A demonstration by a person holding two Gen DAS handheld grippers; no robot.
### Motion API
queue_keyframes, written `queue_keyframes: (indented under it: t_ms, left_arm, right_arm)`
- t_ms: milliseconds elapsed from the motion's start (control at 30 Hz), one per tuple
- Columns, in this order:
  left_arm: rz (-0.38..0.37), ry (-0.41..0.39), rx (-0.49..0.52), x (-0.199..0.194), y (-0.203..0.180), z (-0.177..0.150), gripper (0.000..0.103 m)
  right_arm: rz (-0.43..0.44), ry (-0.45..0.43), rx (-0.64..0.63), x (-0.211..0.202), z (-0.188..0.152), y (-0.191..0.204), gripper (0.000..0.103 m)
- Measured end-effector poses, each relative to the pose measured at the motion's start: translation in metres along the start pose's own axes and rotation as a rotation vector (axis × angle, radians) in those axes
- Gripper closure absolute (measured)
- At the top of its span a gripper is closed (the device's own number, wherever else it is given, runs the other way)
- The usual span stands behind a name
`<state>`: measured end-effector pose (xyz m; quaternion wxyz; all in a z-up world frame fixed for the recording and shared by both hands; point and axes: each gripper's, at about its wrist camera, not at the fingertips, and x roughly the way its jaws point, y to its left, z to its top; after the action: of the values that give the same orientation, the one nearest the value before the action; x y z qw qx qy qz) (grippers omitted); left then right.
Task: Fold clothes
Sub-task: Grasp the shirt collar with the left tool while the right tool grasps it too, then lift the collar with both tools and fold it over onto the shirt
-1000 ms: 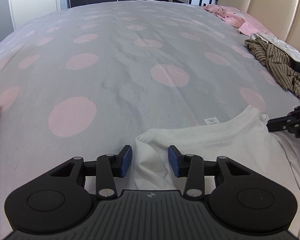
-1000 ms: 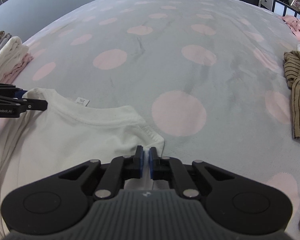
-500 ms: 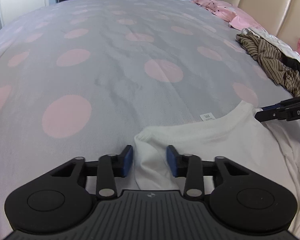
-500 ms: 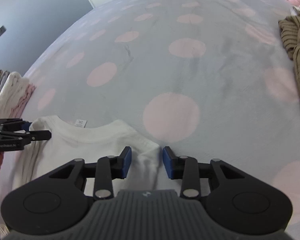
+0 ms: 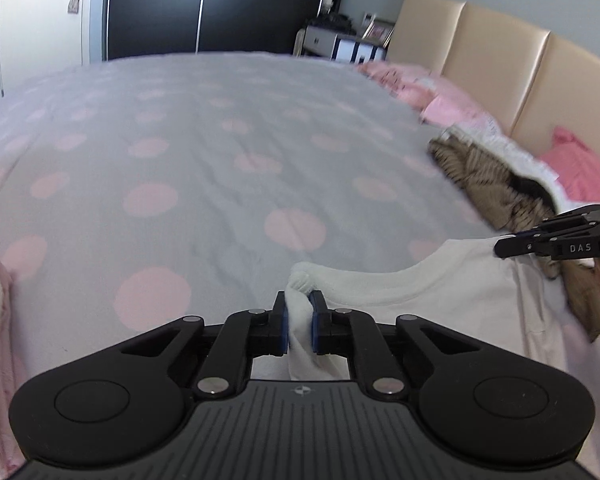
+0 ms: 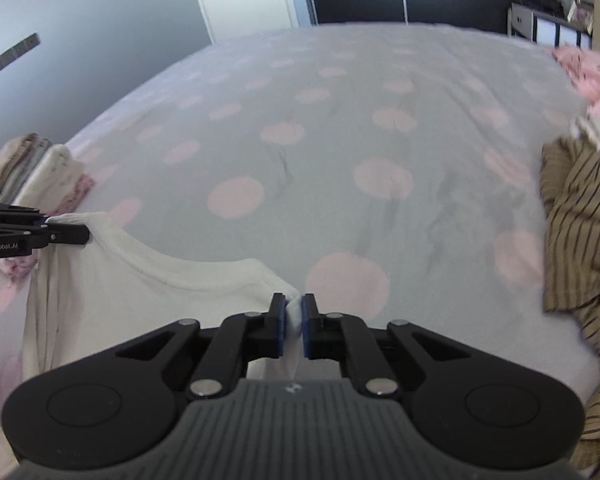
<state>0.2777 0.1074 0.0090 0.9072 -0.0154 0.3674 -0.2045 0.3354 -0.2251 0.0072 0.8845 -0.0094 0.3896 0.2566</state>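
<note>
Left wrist: L tongs [image 5: 299, 317] & R tongs [image 6: 293, 317] both clamped on white tee [image 5: 440, 300] shoulders.

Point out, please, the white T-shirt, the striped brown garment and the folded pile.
white T-shirt [image 6: 140, 292], right wrist view, chest fabric below the collar.
striped brown garment [image 6: 580, 216], right wrist view, its middle.
folded pile [image 6: 48, 168], right wrist view, top edge.

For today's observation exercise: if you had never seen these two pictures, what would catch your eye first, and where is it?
First, the white T-shirt stretched near the bed's front edge, with the left gripper and right gripper each shut on a shoulder corner. Next, the grey bedspread with pink dots filling the middle. Last, the crumpled brown striped garment lying at the right.
</note>
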Motion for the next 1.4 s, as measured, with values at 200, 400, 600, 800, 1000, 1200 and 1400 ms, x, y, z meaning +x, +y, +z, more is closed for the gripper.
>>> queue_keyframes:
  t_ms: [200, 400, 600, 800, 1000, 1200, 1400]
  left_arm:
    - [-0.057, -0.103, 0.067, -0.084, -0.026, 0.001, 0.095]
    - [-0.133, -0.141, 0.189, -0.160, -0.056, -0.027, 0.095]
    - [-0.224, -0.111, 0.264, -0.210, -0.079, -0.070, 0.095]
    - [-0.272, 0.019, 0.369, -0.219, -0.103, -0.125, 0.095]
    - [-0.275, 0.153, 0.451, -0.194, -0.120, -0.178, 0.095]
    - [-0.268, 0.263, 0.523, -0.166, -0.128, -0.211, 0.095]
    - [-0.254, 0.358, 0.559, -0.148, -0.134, -0.235, 0.095]
  right_arm:
    - [0.018, -0.114, -0.076, -0.093, -0.001, 0.030, 0.094]
    - [0.067, -0.187, -0.155, -0.176, -0.033, 0.061, 0.094]
    - [0.141, -0.227, -0.236, -0.236, -0.085, 0.085, 0.094]
    - [0.195, -0.182, -0.358, -0.267, -0.147, 0.105, 0.094]
    - [0.194, -0.035, -0.449, -0.253, -0.209, 0.122, 0.094]
    - [0.189, 0.114, -0.533, -0.221, -0.251, 0.133, 0.094]
    - [0.173, 0.176, -0.593, -0.208, -0.270, 0.140, 0.094]
